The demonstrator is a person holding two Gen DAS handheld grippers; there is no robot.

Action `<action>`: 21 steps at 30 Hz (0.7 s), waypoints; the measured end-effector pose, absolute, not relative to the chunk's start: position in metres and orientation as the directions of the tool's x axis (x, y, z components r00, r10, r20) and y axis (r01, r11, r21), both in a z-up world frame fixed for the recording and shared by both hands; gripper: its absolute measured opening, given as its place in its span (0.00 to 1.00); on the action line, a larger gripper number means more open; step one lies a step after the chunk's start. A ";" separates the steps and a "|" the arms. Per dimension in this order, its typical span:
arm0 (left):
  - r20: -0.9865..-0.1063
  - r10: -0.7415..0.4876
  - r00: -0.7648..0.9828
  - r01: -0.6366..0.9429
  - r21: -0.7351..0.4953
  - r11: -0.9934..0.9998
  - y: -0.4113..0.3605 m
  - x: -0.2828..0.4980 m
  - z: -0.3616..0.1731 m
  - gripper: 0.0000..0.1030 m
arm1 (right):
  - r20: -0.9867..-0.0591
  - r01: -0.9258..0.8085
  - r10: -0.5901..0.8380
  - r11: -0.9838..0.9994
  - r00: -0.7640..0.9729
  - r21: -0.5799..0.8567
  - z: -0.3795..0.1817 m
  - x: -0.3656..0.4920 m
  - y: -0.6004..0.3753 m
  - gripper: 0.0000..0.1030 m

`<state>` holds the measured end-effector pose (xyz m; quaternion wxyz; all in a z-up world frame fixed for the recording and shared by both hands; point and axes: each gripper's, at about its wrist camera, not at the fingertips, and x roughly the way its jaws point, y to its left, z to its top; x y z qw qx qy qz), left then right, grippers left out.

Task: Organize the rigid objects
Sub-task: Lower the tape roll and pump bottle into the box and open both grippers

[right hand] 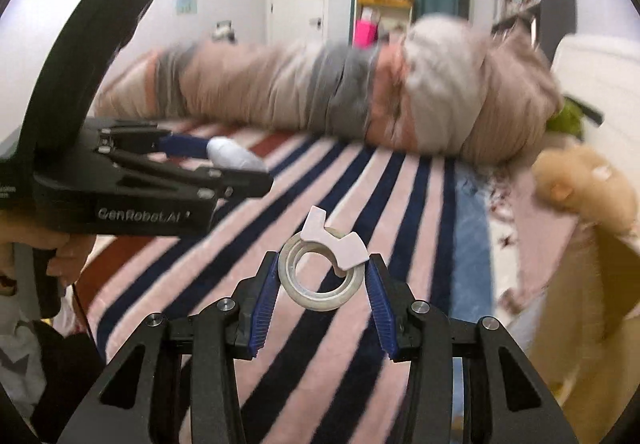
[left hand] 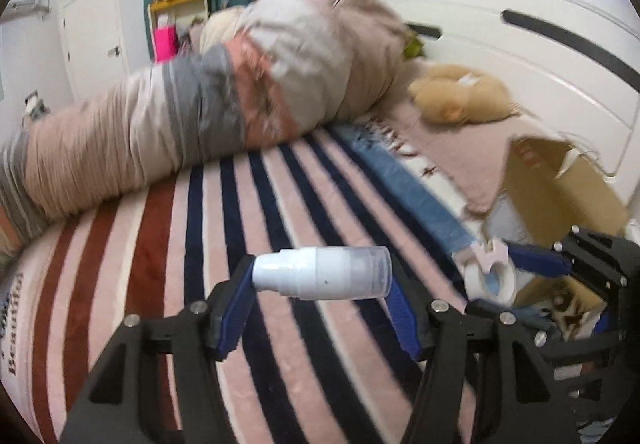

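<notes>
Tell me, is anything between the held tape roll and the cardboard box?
Nothing visible. The right gripper holds the tape roll above the striped blanket; the cardboard box stands open just behind it, with only air between.

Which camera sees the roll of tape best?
The right wrist view: the tape roll faces the camera, centred in the right gripper, ring and pink cutter clear. The left wrist view shows it only small and side-on near the right edge.

- Left gripper [left hand: 322,286]: matte black angular frame, 2 fingers faced with ribbed blue pads [left hand: 236,308], silver round screws at the joints.
- Right gripper [right hand: 322,276]: same black frame, blue ribbed pads [right hand: 266,304], silver screws.
- White "GenRobot.AI" lettering on the left housing.
</notes>
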<state>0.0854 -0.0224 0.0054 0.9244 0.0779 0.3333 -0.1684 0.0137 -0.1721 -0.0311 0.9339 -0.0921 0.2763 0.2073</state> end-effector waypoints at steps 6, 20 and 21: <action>-0.580 -0.353 0.734 0.460 0.041 0.887 -0.079 0.051 0.053 0.57 | -0.446 -0.314 0.251 0.947 0.859 -0.072 0.013 -0.022 -0.239 0.38; -0.651 -0.516 0.556 0.692 0.018 0.722 -0.244 0.045 0.049 0.57 | -0.568 -0.053 0.015 0.997 0.823 -0.051 -0.033 -0.021 -0.379 0.38; -0.659 -0.517 0.546 0.698 0.017 0.716 -0.250 0.046 0.045 0.57 | -0.575 -0.050 0.013 0.998 0.818 -0.049 -0.036 -0.018 -0.383 0.38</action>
